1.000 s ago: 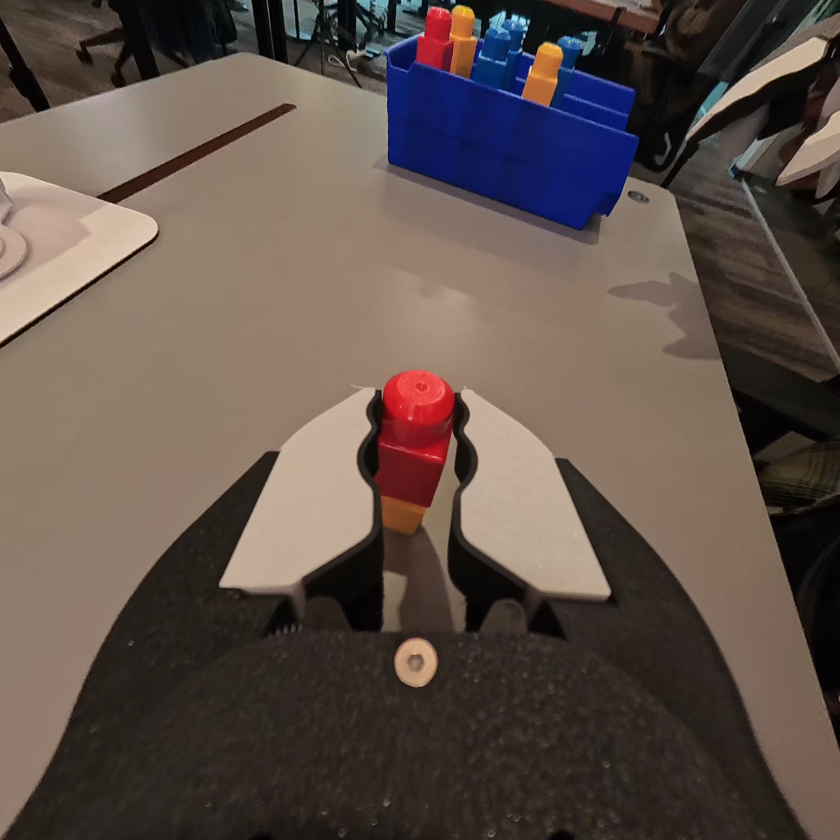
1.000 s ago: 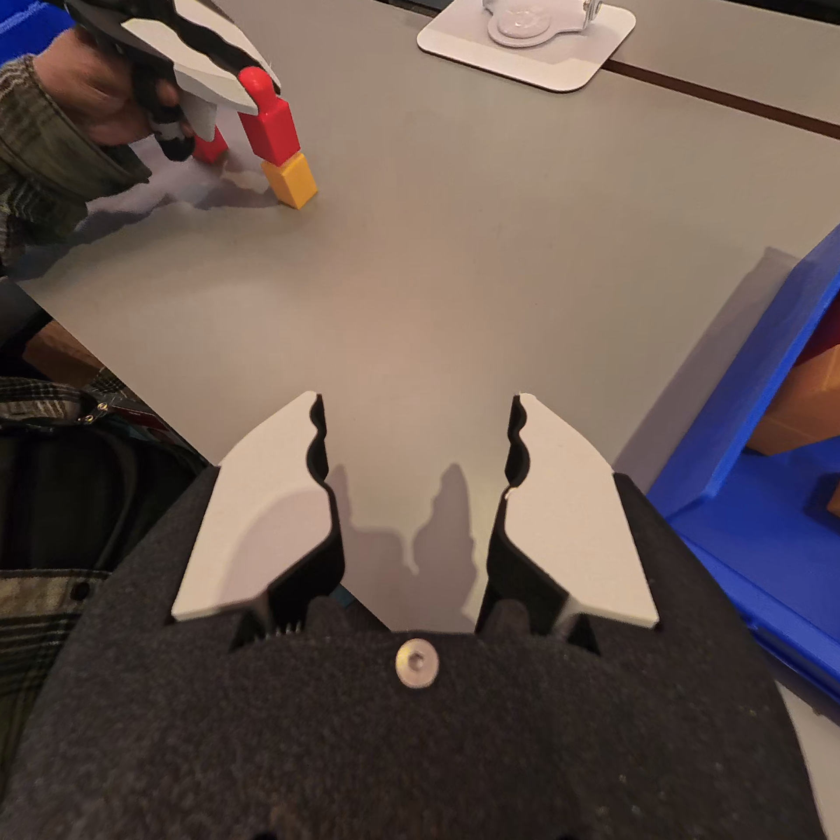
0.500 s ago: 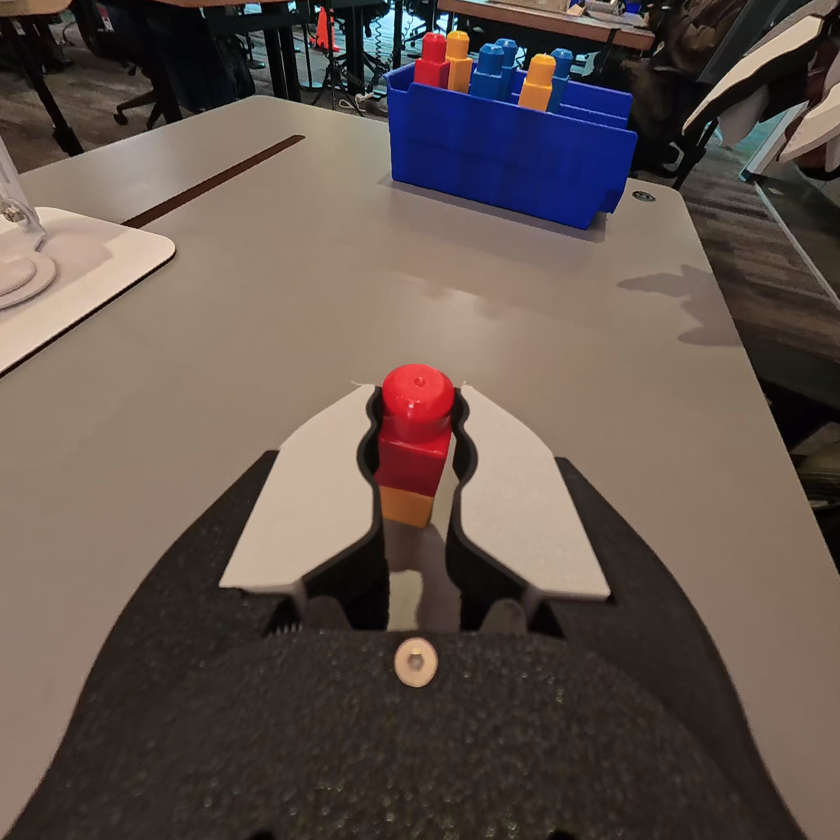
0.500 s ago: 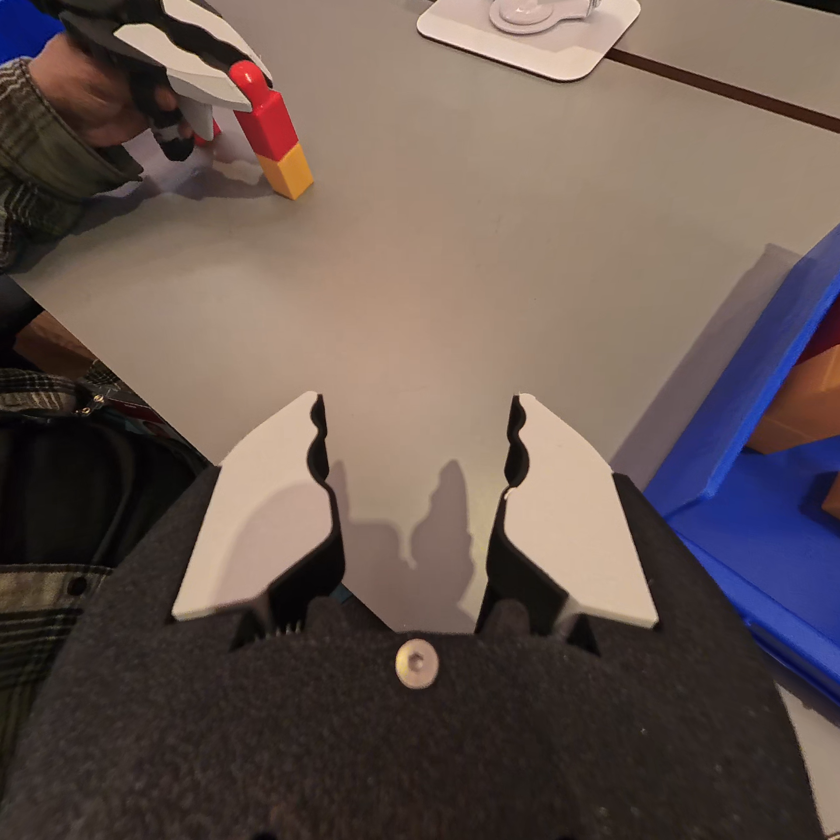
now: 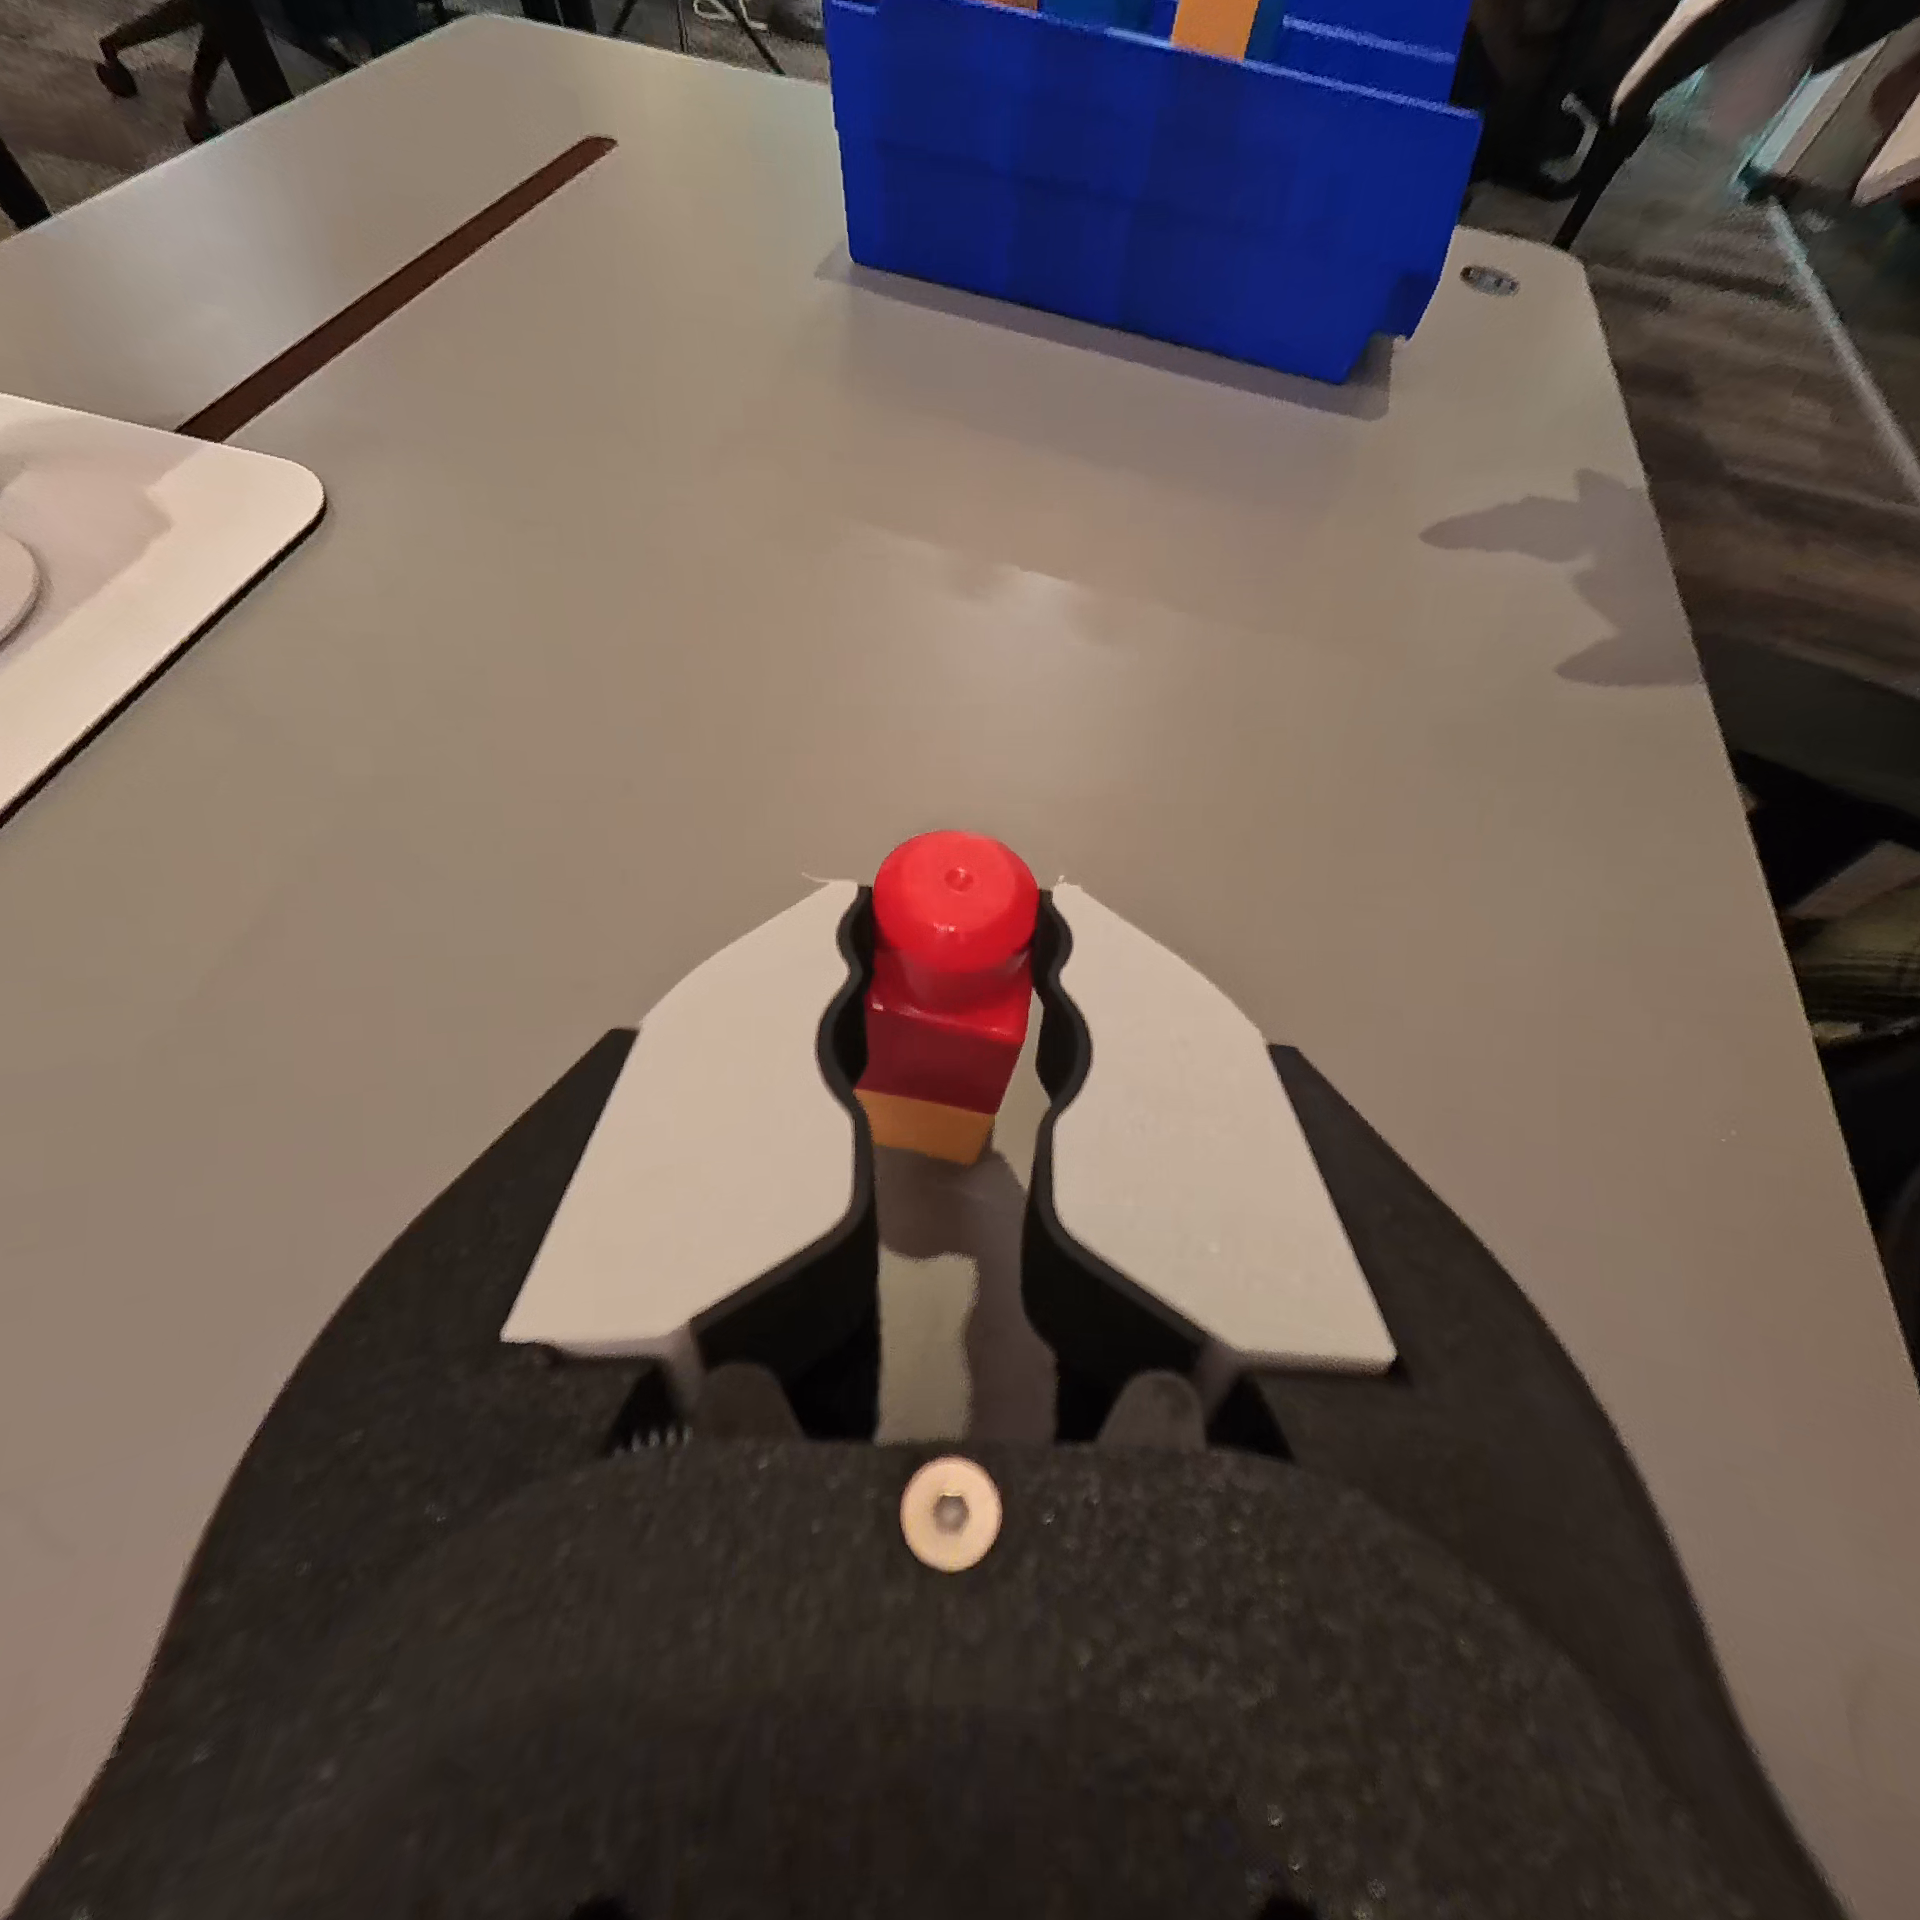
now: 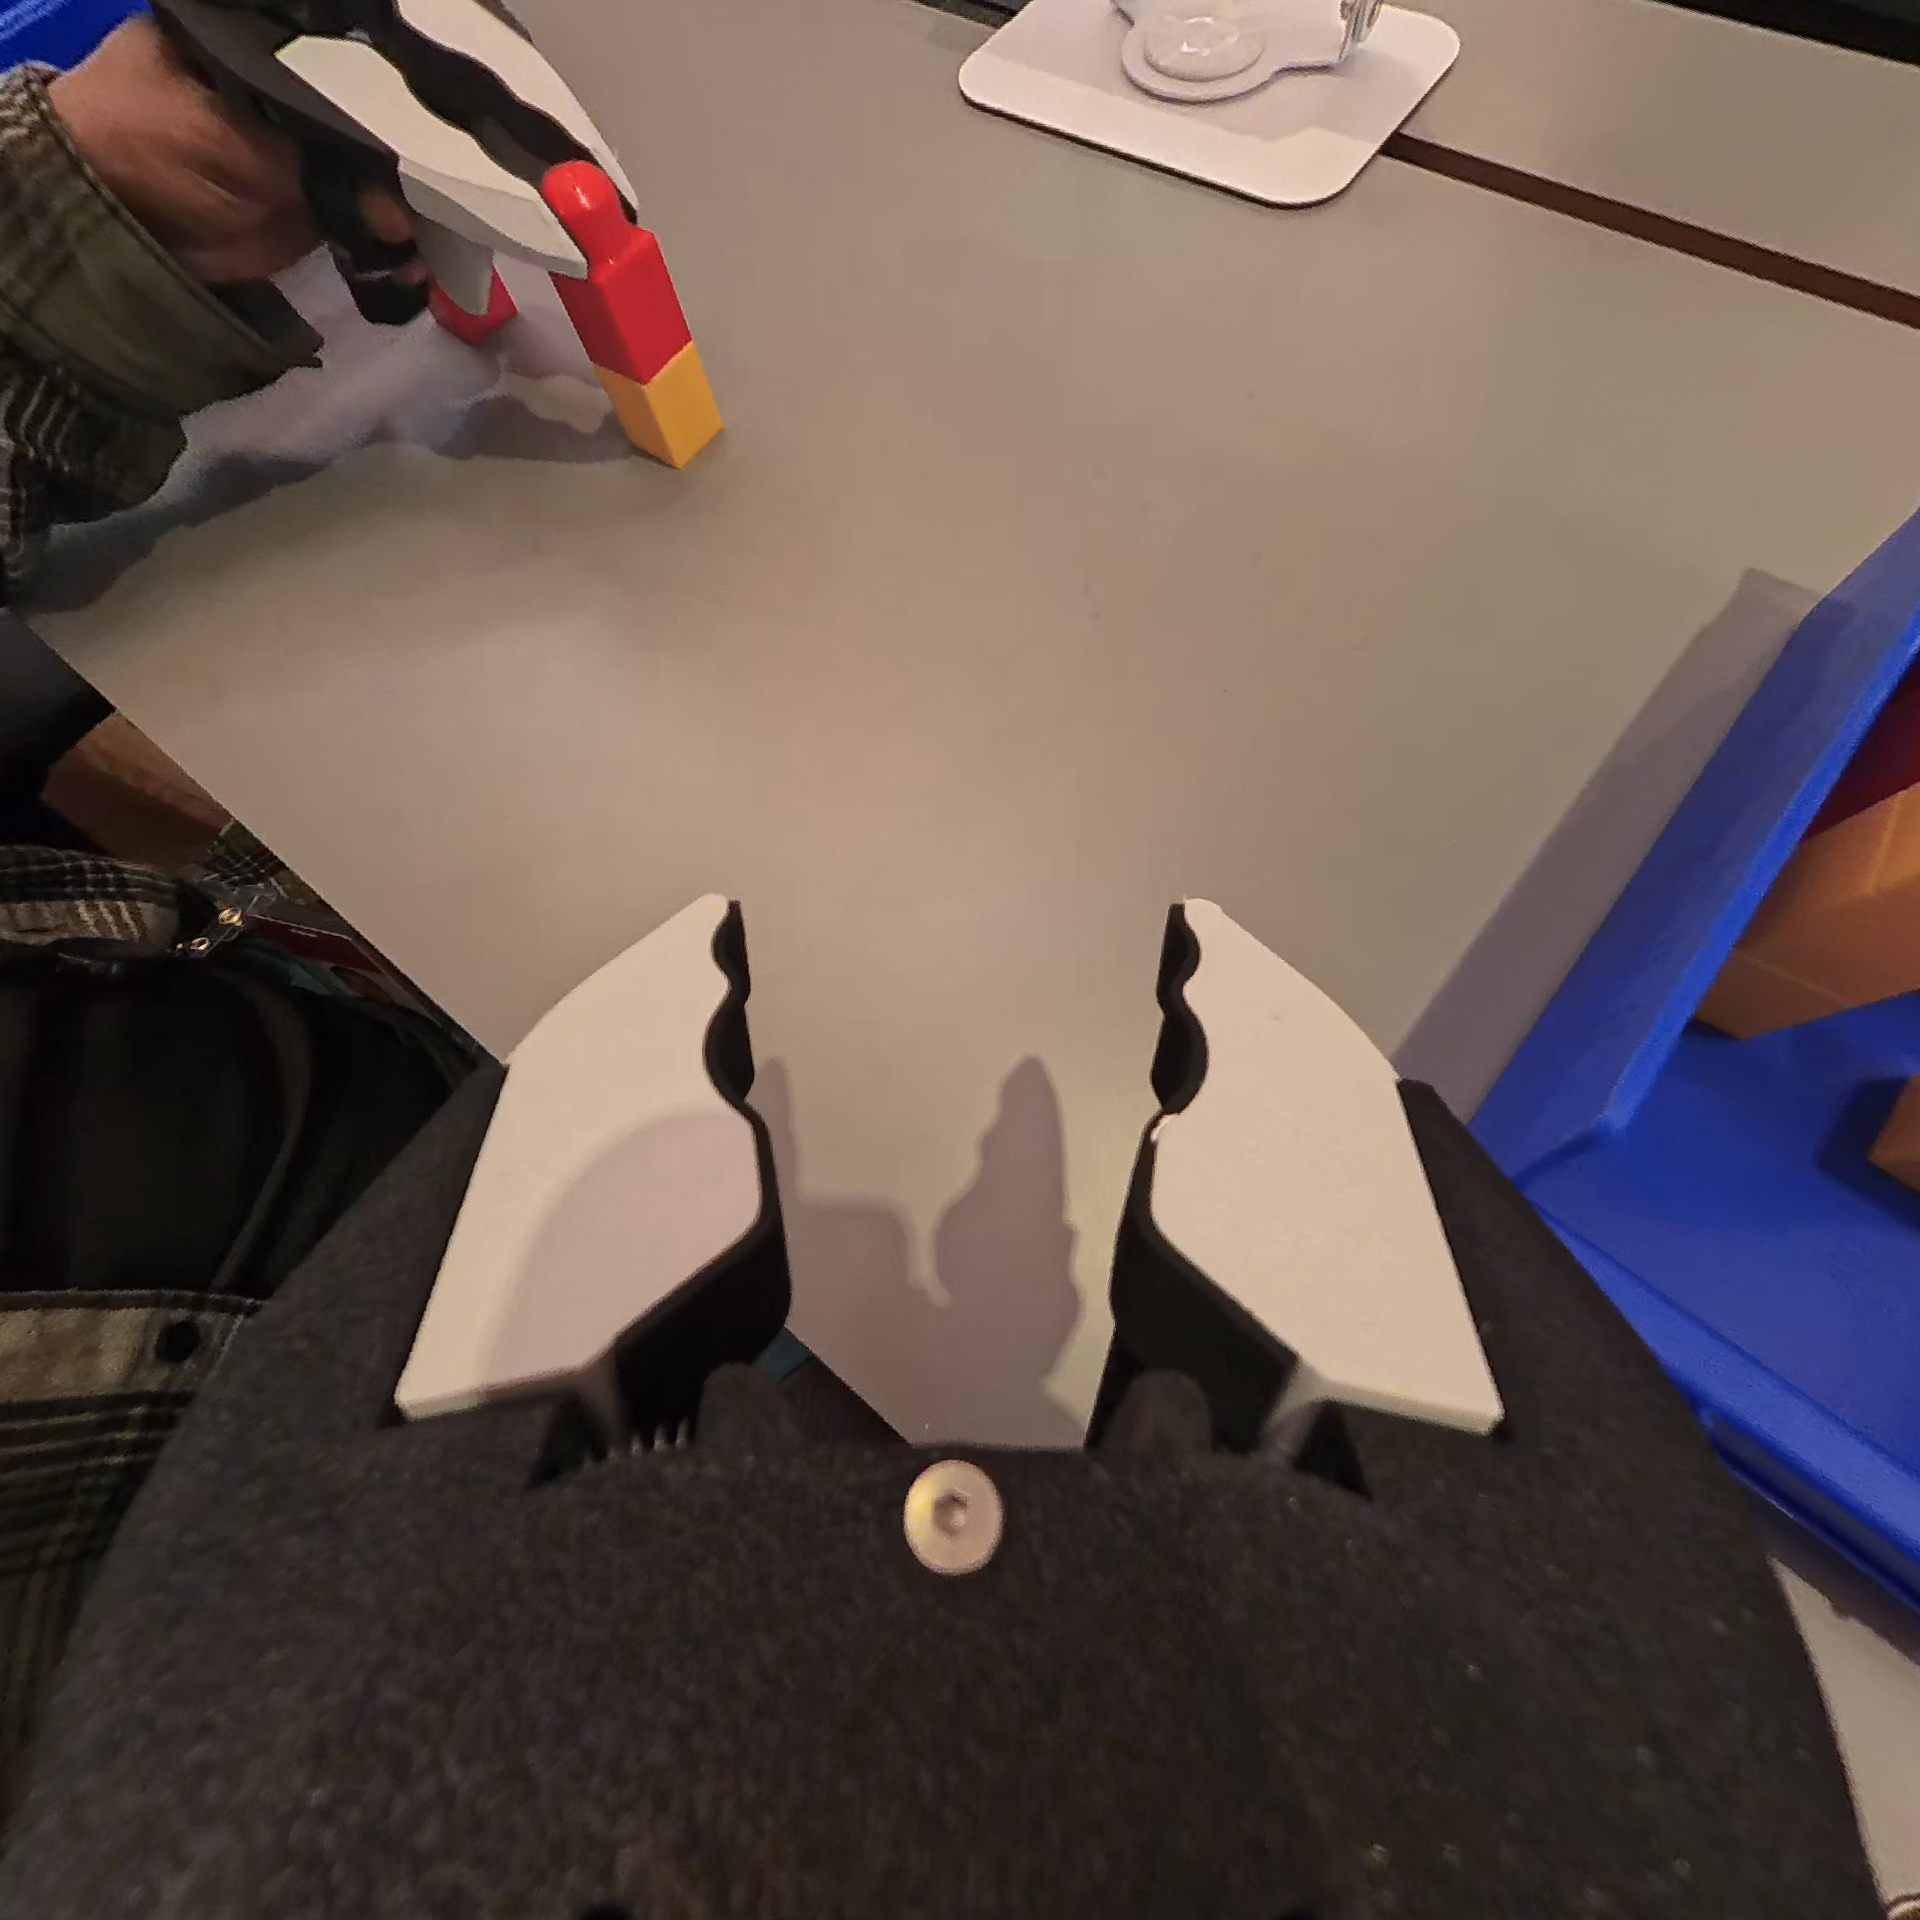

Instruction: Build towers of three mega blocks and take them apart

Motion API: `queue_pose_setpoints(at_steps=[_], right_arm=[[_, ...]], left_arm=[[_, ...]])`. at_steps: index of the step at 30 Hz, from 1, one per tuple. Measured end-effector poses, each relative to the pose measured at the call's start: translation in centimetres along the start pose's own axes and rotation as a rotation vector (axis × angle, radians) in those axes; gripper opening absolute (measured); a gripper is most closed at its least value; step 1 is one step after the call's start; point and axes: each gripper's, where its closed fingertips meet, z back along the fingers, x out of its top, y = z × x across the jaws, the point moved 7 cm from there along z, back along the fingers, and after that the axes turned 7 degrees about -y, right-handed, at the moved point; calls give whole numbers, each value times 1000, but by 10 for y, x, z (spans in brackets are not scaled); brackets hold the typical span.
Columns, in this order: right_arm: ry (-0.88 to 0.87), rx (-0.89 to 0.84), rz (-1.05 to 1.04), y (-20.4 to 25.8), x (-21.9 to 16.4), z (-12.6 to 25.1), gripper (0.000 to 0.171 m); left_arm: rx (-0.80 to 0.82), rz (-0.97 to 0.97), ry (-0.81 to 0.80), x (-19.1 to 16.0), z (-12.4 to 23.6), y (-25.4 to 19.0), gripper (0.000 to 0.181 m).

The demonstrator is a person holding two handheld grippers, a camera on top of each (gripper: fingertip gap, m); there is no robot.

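My left gripper (image 5: 953, 914) is shut on a red block (image 5: 948, 997) that sits on a yellow block (image 5: 928, 1127); the two-block stack stands on the grey table (image 5: 935, 582). In the right wrist view the same stack shows at the upper left, red block (image 6: 621, 281) on yellow block (image 6: 668, 403), with the left gripper (image 6: 566, 208) closed on the red one. Another red block (image 6: 473, 309) lies on the table behind that gripper, partly hidden. My right gripper (image 6: 956, 914) is open and empty above the table, beside the blue bin (image 6: 1704, 956).
The blue bin (image 5: 1143, 197) with several blocks stands at the table's far end. A white mat (image 5: 135, 561) with a clear holder lies at the left, also in the right wrist view (image 6: 1216, 104). The table edge (image 6: 260, 821) runs near a person's plaid sleeve (image 6: 73, 312). Left tips to right tips: about 30 cm.
The left gripper has tilted slightly while holding the red-on-yellow stack, which stays on the table. The right gripper has barely moved and stays open.
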Motion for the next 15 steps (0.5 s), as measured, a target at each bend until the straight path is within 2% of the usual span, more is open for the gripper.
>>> queue_pose_setpoints(at_steps=[6, 7, 10, 11, 13, 15], right_arm=[[-15, -1, 18, 3, 5, 4, 78], [-18, 0, 19, 3, 6, 4, 78], [-32, 5, 21, 4, 8, 6, 78], [-32, 5, 23, 4, 8, 7, 78], [-30, 9, 21, 4, 5, 7, 79], [-36, 12, 14, 3, 3, 6, 78]], left_arm=[[12, -34, -30, 8, 3, -2, 29], [14, -32, -72, 16, 7, -3, 36], [95, -27, -197, 51, 39, -4, 59], [139, -37, -213, 58, 54, -4, 61], [255, -73, -183, 59, 83, -3, 64], [357, -86, -74, 40, 104, 2, 69]])
